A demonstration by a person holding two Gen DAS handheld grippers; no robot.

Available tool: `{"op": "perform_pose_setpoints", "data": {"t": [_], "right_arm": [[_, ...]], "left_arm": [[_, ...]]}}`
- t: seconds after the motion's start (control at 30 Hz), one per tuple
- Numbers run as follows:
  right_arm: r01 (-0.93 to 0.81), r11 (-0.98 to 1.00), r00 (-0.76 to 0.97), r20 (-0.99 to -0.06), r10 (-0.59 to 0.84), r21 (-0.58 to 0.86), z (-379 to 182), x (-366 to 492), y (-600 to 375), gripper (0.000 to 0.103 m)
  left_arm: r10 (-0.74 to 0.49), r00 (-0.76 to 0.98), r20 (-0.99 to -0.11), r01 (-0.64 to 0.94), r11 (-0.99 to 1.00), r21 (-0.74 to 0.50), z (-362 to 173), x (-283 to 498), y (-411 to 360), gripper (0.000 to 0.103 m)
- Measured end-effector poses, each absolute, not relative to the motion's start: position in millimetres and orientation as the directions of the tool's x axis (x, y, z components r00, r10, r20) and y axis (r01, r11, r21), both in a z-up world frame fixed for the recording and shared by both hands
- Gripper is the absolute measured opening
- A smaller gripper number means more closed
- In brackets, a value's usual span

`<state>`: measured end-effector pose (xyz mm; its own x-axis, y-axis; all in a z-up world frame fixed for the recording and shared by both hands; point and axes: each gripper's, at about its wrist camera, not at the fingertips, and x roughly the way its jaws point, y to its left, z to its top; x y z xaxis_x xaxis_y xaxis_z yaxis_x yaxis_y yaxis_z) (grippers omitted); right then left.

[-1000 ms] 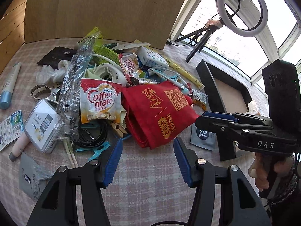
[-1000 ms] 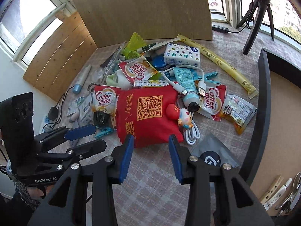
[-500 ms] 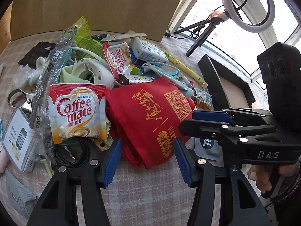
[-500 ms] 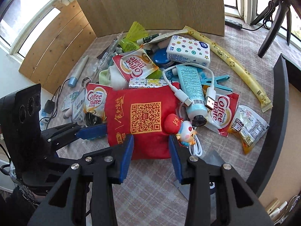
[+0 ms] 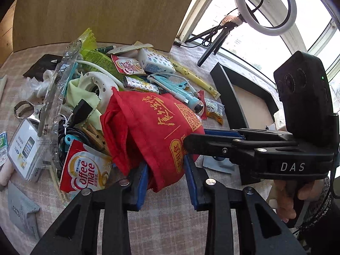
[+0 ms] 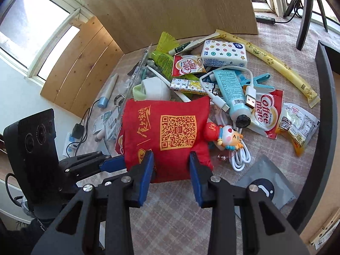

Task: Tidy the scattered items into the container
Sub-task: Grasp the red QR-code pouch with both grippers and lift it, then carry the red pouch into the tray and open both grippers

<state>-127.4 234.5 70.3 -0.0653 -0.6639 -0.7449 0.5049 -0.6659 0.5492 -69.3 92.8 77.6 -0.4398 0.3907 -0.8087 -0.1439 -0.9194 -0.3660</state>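
A red cloth bag (image 5: 153, 127) with gold print and a QR code lies bunched on the checked tablecloth, among scattered items. My left gripper (image 5: 165, 180) has the bag's near corner between its blue pads. Its jaws are closing and the cloth fills the gap. My right gripper (image 6: 171, 167) holds the bag's (image 6: 170, 127) near edge the same way, jaws closing, pads against the cloth. It reaches in from the right in the left wrist view (image 5: 191, 143). The black-walled container (image 5: 229, 97) stands on the right, with clothespins inside (image 6: 325, 229).
Around the bag lie Coffee mate sachets (image 5: 85, 172), a tissue pack (image 6: 225, 53), a blue tube (image 6: 231, 93), a white USB cable (image 6: 240, 157), a doll keychain (image 6: 229, 136) and a long yellow packet (image 6: 276, 65). A ring light tripod (image 5: 214, 40) and a wooden board (image 6: 170, 6) stand behind.
Both grippers moved forward onto the red bag and their jaws narrowed. The bag has bunched up and risen, and a Coffee mate sachet slid down beside the left finger.
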Motion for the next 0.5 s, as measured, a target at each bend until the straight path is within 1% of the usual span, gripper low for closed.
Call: {"op": "perform_pose_setpoints", "data": {"t": [0.13, 0.27, 0.43, 0.5], "right_arm": [[0.513, -0.637, -0.072, -0.71, -0.7, 0.575, 87.1, -114.7, 239.3, 0.033], [0.525, -0.612, -0.1, -0.671, -0.735, 0.592, 109.0, -104.1, 251.4, 0.033], [0.532, -0.63, -0.183, -0.649, -0.738, 0.566, 134.3, -100.0, 278.7, 0.033], [0.519, -0.657, -0.235, -0.648, -0.725, 0.546, 142.1, -101.2, 297.3, 0.033]], "left_arm": [[0.362, -0.487, -0.795, -0.172, -0.932, -0.319, 104.4, -51.9, 96.8, 0.027], [0.369, -0.527, -0.765, -0.197, -0.929, -0.313, 130.8, -39.6, 101.6, 0.025], [0.379, -0.553, -0.742, -0.25, -0.925, -0.286, 154.3, -42.8, 124.5, 0.025], [0.403, -0.547, -0.734, -0.287, -0.914, -0.287, 159.9, -53.3, 142.8, 0.025]]}}
